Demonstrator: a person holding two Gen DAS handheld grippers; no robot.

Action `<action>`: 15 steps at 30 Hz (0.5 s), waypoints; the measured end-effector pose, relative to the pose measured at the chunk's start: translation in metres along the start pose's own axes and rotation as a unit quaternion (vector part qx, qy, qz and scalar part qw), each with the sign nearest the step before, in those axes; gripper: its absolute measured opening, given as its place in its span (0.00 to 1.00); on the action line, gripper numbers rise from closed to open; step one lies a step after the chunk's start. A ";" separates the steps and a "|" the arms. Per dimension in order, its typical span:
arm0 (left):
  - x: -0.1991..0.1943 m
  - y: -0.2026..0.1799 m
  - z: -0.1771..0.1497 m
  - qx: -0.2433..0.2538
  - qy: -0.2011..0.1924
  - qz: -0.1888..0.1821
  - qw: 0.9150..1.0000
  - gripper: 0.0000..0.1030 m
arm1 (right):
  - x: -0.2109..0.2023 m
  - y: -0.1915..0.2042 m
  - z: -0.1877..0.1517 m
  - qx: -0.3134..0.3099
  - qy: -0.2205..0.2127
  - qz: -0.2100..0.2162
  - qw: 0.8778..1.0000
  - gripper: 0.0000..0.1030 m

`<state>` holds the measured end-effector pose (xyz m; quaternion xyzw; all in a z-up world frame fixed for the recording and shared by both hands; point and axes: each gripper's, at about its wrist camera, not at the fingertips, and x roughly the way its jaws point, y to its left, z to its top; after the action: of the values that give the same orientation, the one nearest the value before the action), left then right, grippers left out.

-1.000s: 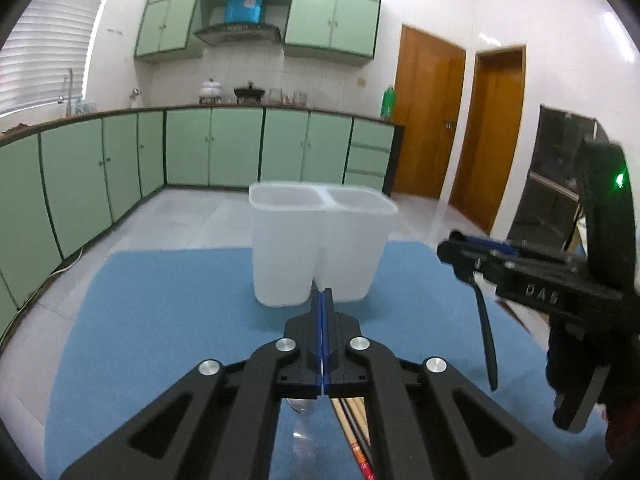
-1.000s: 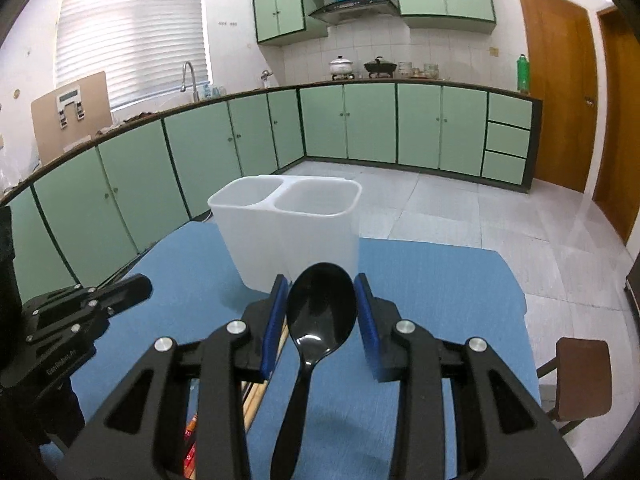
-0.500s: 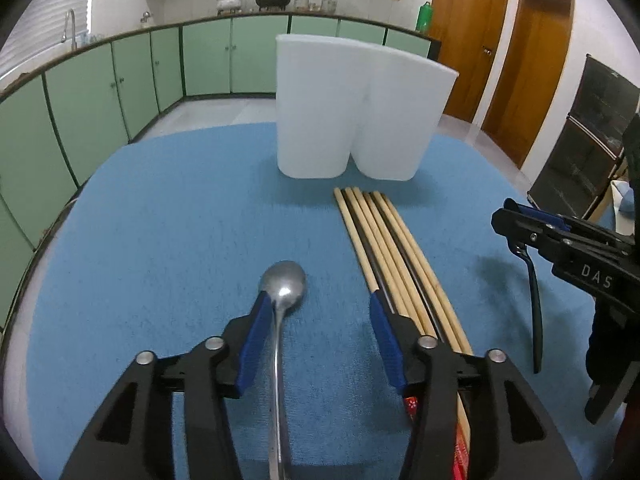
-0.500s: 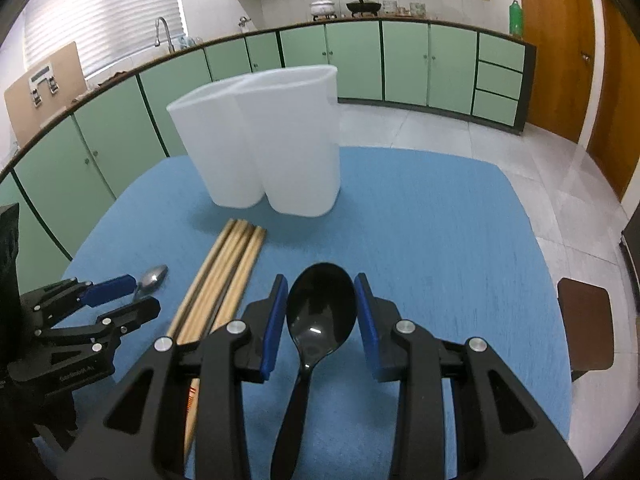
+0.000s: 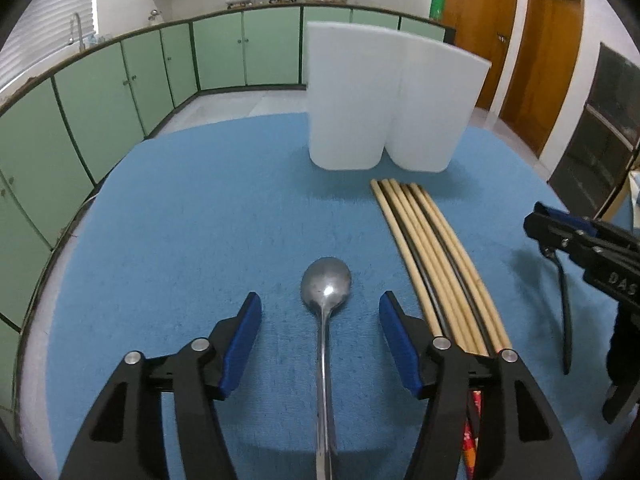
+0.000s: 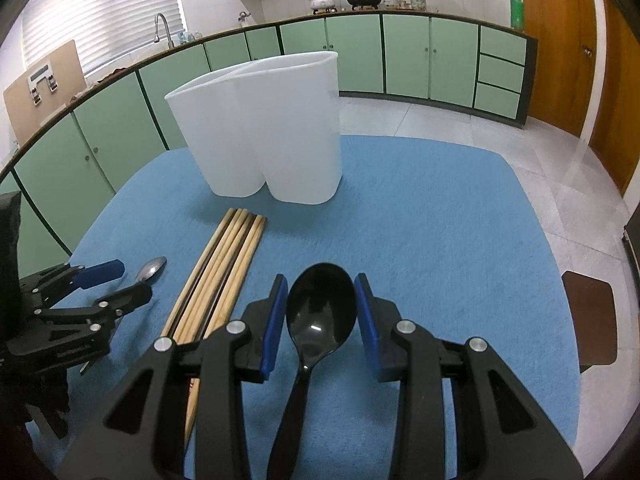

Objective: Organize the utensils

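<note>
Metal spoon (image 5: 326, 286) lying flat on the blue mat (image 5: 192, 208), toward its near edge, handle running back under the left gripper (image 5: 320, 320), whose jaws are opening and stand spread on either side of the bowl without touching it. Just beside it, toward the mat's middle, a bundle of wooden chopsticks (image 5: 432, 256) (one dark stick among them) points at the white two-compartment utensil holder (image 5: 384, 104) standing near the far edge.

Risks, as judged. The left jaw nearest the chopsticks sits close to the bundle; closing here could catch a stick along with the spoon handle. A thin metal handle lying flat on cloth may slip from the pads or tilt on lifting. The right gripper (image 6: 320, 312) brackets the bowl of a black plastic spoon (image 6: 322, 312), pads very close to its rim; whether they pinch it cannot be told, and a grip on that rounded bowl could let it twist out.

Views compared. The left wrist view shows the black spoon's handle hanging below the right gripper; the right wrist view hides that but shows the holder's open rims, and a brown stool (image 6: 588, 320) past the mat's right edge.
</note>
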<state>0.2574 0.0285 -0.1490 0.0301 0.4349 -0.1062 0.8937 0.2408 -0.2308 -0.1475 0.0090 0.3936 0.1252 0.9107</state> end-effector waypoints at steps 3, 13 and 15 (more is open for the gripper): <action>0.006 -0.003 0.001 0.011 0.007 0.006 1.000 0.59 | 0.001 -0.002 0.001 0.001 0.003 0.000 1.000 0.32; 0.010 -0.015 0.008 0.026 0.018 -0.004 0.999 0.27 | 0.001 -0.002 0.005 -0.002 0.001 0.001 1.000 0.32; 0.009 -0.014 0.008 0.020 0.021 -0.008 1.000 0.27 | 0.001 -0.003 0.005 -0.001 0.001 0.002 1.000 0.32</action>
<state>0.2661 0.0125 -0.1507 0.0471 0.4515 -0.1212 0.8827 0.2450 -0.2328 -0.1450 0.0087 0.3943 0.1274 0.9101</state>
